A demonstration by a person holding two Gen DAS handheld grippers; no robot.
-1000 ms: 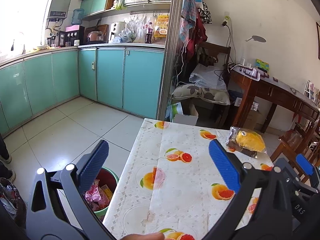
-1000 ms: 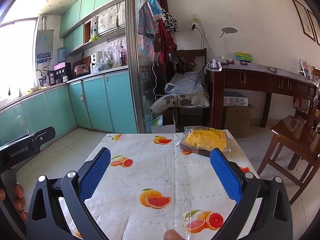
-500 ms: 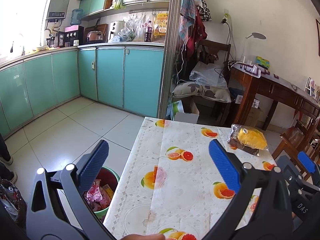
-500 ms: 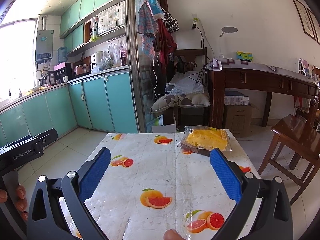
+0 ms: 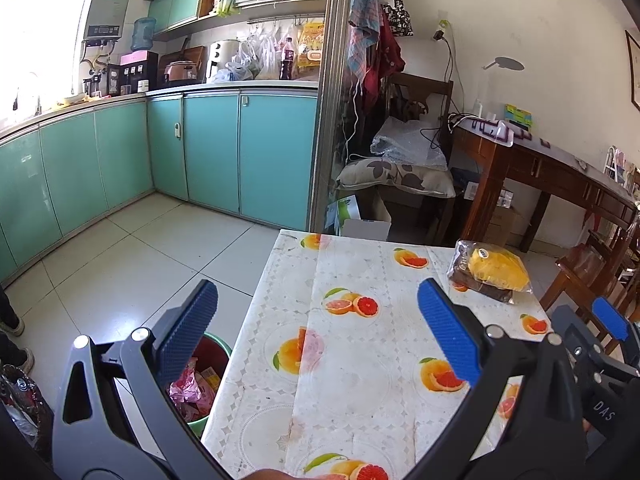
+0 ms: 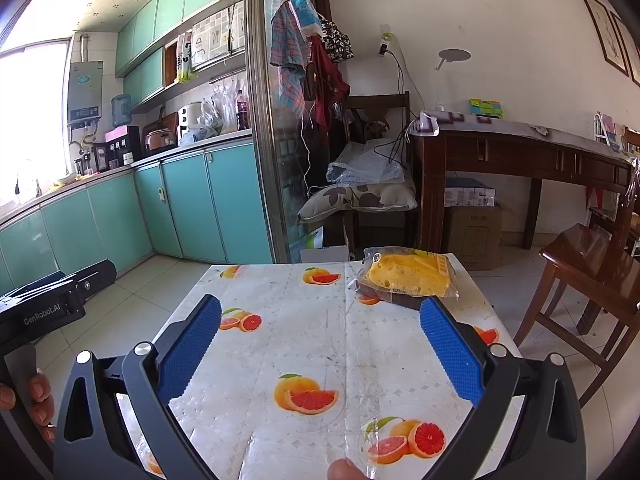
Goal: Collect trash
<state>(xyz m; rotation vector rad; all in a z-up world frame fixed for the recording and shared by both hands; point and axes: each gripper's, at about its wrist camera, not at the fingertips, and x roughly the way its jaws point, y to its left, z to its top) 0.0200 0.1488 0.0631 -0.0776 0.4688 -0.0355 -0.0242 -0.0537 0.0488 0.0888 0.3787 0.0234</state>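
Little is changing since the earlier frames: both grippers are drifting only slightly forward over the table, and the package is sitting where it was.

Taking the white oilcloth-covered table printed with orange and grapefruit slices (image 5: 360,364) as the landmark and reading left to right: off its near left corner, down on the tiled floor, a green plastic bin with a red inner wall (image 5: 214,350) is standing, already holding pink and yellow wrappers. Above the table's near left edge the left gripper (image 5: 318,334) is hovering with its blue-padded fingers spread wide and nothing between them. Over the near middle of the table the right gripper (image 6: 320,350) is likewise hanging with its fingers wide apart and empty. At the table's far right corner the clear plastic package holding something yellow over a dark layer (image 6: 408,278) is lying flat, well ahead of the right gripper's right finger.

Judging by this, the step in hand is the approach to that package, the only loose item on the table. The next move is calling for the right gripper to reach forward and rightward, straddle the package, close on it, then carry it leftward to the bin.
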